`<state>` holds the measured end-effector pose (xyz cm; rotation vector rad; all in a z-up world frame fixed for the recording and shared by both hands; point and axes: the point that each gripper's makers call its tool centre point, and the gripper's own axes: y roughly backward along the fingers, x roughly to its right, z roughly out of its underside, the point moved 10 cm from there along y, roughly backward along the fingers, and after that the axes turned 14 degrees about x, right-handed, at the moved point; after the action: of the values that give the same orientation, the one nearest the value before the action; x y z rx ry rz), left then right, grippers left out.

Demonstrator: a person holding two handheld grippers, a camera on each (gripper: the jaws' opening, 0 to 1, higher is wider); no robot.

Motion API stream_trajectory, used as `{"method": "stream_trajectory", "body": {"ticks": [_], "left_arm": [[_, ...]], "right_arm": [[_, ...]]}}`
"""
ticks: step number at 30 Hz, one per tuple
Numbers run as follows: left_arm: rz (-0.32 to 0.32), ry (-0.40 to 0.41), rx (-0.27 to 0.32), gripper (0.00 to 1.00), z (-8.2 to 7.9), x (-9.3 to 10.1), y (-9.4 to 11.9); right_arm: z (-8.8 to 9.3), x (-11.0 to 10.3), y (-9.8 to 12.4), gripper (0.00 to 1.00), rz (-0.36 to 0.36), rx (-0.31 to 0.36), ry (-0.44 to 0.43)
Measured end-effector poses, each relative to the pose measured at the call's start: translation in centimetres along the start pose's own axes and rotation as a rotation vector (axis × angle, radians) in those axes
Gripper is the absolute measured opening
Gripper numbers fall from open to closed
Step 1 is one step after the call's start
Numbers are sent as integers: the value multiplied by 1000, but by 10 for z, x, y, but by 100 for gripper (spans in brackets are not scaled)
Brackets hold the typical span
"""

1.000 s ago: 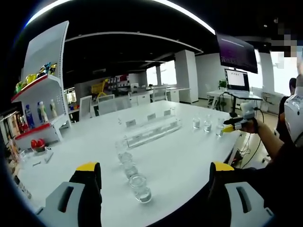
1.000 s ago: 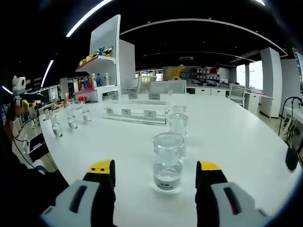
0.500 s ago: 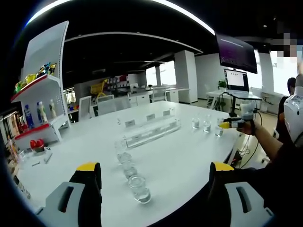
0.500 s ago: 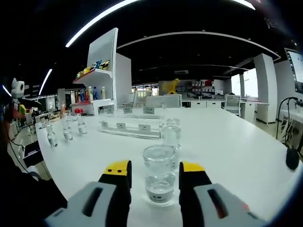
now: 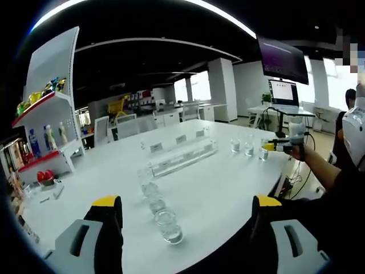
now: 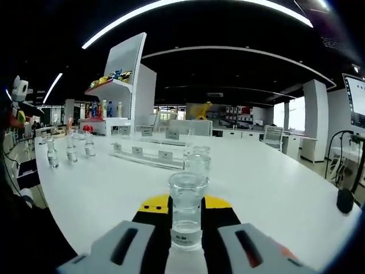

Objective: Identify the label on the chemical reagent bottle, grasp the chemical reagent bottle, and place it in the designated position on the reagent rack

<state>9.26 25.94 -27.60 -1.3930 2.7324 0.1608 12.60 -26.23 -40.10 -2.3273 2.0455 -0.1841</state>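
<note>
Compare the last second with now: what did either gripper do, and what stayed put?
The right gripper closed its jaws from wide open onto the nearest reagent bottle and now clamps it; the bottle remains upright on the table. The left gripper stayed open and idle, with its row of bottles ahead untouched. The clear rack is unchanged.

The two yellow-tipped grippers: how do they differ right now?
The right gripper has its jaws closed on a clear glass reagent bottle; the left gripper stands wide open, holding nothing. The right one sits close to the white table; the left hangs back at its edge. Both have yellow tips.
</note>
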Motion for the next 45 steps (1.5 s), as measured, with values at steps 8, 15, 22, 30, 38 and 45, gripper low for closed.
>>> {"method": "stream_trajectory", "body": {"ticks": [8,15,22,30,38,45], "left_arm": [[-4,1,8,93,-1,-2,1],[-6,4,7,93,1,-2,0],[-9,6,11,93,0,-2,1],[-16,2,12,93,-1,-3,2],[-19,5,13,93,0,-4,2],[-22,3,15,93,-1,-7,4]], "right_arm": [[2,1,0,16,20,24,-7],[2,1,0,16,18,31,-9],[3,1,1,15,23,47,-8],[2,-2,1,14,51,45,9],[-1,-3,3,14,67,41,38],[-10,-4,1,14,65,56,-3]]}}
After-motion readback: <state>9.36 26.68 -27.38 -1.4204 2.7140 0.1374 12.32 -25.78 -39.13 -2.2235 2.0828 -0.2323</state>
